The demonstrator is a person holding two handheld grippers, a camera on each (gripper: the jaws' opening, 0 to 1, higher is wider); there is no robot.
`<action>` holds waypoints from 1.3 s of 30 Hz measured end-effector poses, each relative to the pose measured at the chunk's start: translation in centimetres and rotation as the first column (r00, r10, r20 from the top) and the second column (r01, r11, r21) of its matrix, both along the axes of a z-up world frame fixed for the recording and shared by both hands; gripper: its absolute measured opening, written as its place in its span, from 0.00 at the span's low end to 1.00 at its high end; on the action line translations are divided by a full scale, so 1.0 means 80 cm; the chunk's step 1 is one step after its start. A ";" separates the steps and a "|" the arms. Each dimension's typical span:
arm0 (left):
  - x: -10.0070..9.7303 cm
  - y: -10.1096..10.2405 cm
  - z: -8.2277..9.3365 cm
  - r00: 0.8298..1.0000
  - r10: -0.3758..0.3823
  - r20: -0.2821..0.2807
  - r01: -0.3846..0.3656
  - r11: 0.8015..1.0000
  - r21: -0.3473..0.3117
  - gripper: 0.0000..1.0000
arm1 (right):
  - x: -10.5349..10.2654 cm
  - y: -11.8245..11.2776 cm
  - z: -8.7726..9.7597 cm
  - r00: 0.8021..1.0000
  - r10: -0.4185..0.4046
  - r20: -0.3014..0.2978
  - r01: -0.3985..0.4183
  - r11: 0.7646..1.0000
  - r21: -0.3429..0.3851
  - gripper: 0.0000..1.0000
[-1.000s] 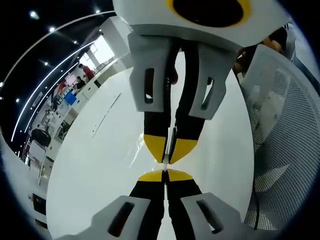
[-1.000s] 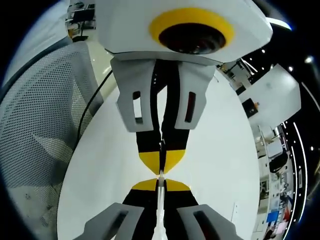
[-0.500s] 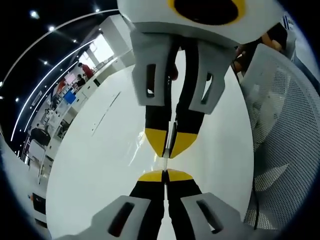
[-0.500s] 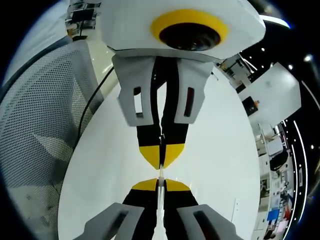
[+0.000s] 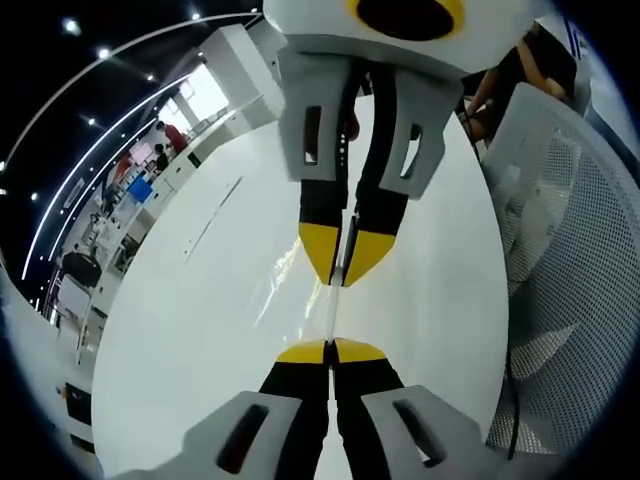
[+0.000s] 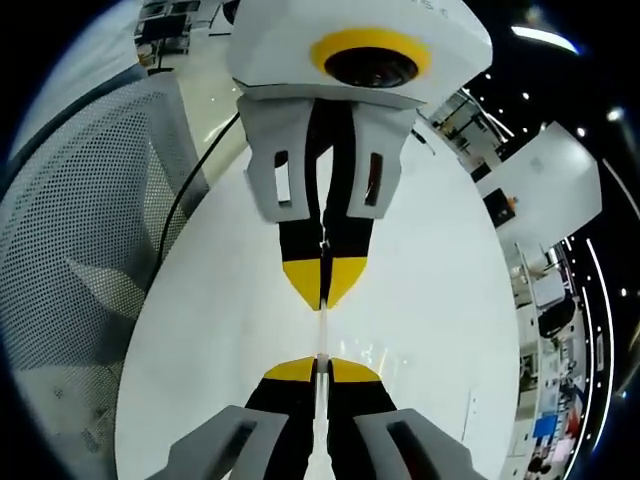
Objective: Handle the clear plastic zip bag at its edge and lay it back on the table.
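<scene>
In the left gripper view my left claw (image 5: 331, 346) is clenched on the clear plastic zip bag (image 5: 333, 305), stretched edge-on toward my right claw (image 5: 343, 270) above the white table (image 5: 200, 330).

In the right gripper view my right claw (image 6: 320, 362) also grips that edge (image 6: 322, 330). The bag looks light, limp and slippery; I judge the stiffer zip edge the safest hold.

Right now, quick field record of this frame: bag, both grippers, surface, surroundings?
bag: clear zip bag, seen edge-on, stretched between the two grippers above the table
left gripper: shut on the bag's edge
right gripper: shut on the bag's opposite edge
surface: white table
surroundings: mesh chair beside the table; cable along its edge
</scene>
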State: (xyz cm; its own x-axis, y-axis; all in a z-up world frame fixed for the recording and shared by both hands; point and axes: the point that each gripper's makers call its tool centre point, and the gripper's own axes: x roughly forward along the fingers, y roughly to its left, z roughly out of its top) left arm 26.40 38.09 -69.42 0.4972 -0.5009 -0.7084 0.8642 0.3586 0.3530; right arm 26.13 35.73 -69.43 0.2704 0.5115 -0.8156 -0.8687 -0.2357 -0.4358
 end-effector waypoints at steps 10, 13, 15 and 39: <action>0.001 0.004 -0.003 1.000 0.008 -0.007 -0.008 1.000 0.004 0.00 | -0.001 -0.006 -0.001 1.000 -0.003 0.007 0.003 1.000 -0.011 0.00; -0.001 0.005 -0.005 1.000 0.010 -0.014 -0.010 1.000 0.004 0.00 | -0.001 -0.008 -0.001 1.000 -0.005 0.006 0.005 1.000 -0.013 0.00; -0.002 0.006 -0.005 1.000 0.009 -0.015 -0.009 1.000 0.005 0.00 | -0.002 -0.009 -0.001 1.000 -0.007 0.004 0.007 1.000 -0.014 0.00; -0.003 0.025 -0.013 0.998 0.044 -0.034 -0.043 0.998 0.037 0.00 | 0.000 -0.026 -0.003 0.999 -0.032 0.001 0.032 0.999 -0.030 0.00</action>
